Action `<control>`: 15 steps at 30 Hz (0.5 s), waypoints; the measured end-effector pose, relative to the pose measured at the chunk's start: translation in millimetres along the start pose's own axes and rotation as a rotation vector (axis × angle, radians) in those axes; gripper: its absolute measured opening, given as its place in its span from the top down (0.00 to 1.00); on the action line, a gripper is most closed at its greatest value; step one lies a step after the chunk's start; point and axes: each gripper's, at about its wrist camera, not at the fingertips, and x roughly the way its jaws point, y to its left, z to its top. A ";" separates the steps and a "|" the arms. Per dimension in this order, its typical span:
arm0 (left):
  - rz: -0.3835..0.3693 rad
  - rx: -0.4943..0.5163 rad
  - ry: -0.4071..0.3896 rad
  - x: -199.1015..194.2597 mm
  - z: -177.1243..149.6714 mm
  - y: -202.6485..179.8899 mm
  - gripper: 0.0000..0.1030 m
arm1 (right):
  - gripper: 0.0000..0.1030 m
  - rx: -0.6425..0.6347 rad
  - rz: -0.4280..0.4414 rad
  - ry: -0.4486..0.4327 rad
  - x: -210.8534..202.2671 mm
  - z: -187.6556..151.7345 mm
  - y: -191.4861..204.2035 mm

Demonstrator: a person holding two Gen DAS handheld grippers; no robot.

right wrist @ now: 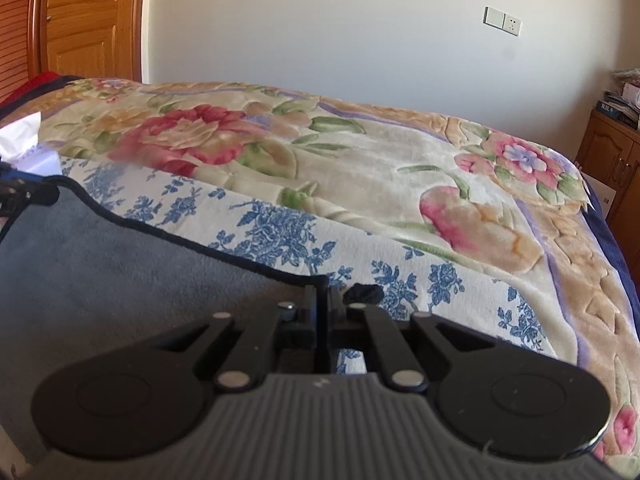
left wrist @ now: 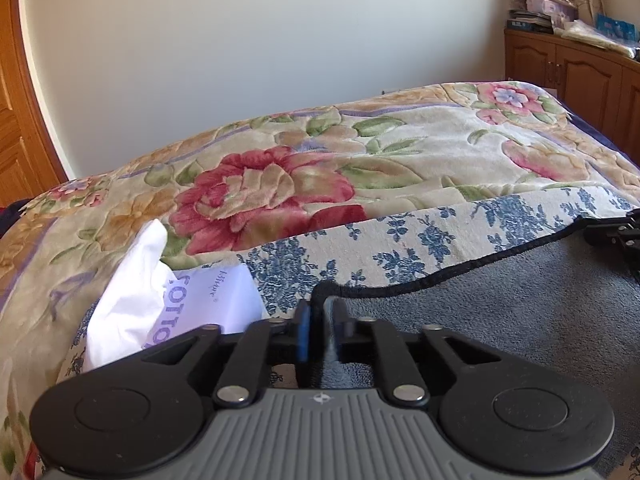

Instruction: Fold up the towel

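Observation:
A grey towel (left wrist: pixel 500 320) with a dark hemmed edge is stretched between both grippers above the bed. My left gripper (left wrist: pixel 322 300) is shut on the towel's left corner. My right gripper (right wrist: pixel 322 296) is shut on the towel's right corner, and the towel (right wrist: pixel 120 280) spreads to the left of it. The right gripper also shows at the right edge of the left wrist view (left wrist: pixel 616 232). The left gripper shows at the left edge of the right wrist view (right wrist: pixel 24 194). The towel's top edge sags a little between them.
The bed carries a blue-flowered white sheet (left wrist: pixel 400 248) and a large floral blanket (left wrist: pixel 320 168) behind it. A tissue pack (left wrist: pixel 168 300) with white tissue lies at the left. A wooden cabinet (left wrist: pixel 580 76) stands at the right, a wooden door (right wrist: pixel 88 20) at the left.

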 end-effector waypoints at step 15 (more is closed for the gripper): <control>0.005 -0.051 -0.063 -29.6 2.6 0.9 0.13 | 0.35 0.068 -0.040 -0.034 -25.3 -1.0 -11.9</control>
